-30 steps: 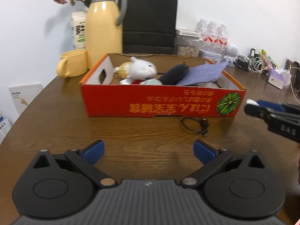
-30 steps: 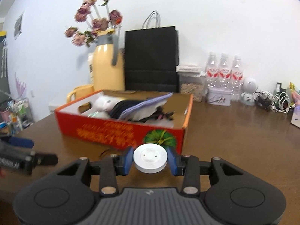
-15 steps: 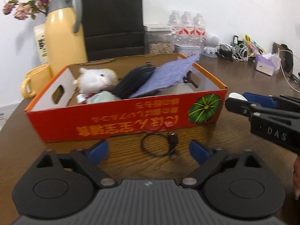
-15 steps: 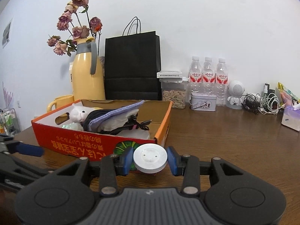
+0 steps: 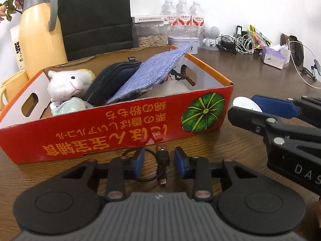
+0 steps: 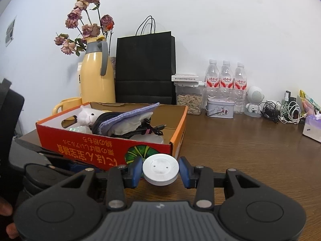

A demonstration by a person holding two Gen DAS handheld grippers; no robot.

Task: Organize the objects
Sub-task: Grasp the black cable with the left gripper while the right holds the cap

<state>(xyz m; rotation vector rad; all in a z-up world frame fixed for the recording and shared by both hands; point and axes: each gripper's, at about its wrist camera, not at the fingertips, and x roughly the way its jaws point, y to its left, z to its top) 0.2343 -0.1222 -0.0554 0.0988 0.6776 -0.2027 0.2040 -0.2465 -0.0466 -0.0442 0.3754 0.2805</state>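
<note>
The left gripper (image 5: 159,163) sits low over the tabletop (image 5: 250,80), just in front of the red box (image 5: 112,128); its jaws have just been closing around a small black cable (image 5: 162,160) lying there, though contact with the blue pads seems unclear. The right gripper (image 6: 160,171), near the box's right corner, is clamped on a white round disc (image 6: 160,169). A toy lamb (image 5: 66,84), dark pouch (image 5: 112,80) and purple cloth (image 5: 152,74) lie in the box.
</note>
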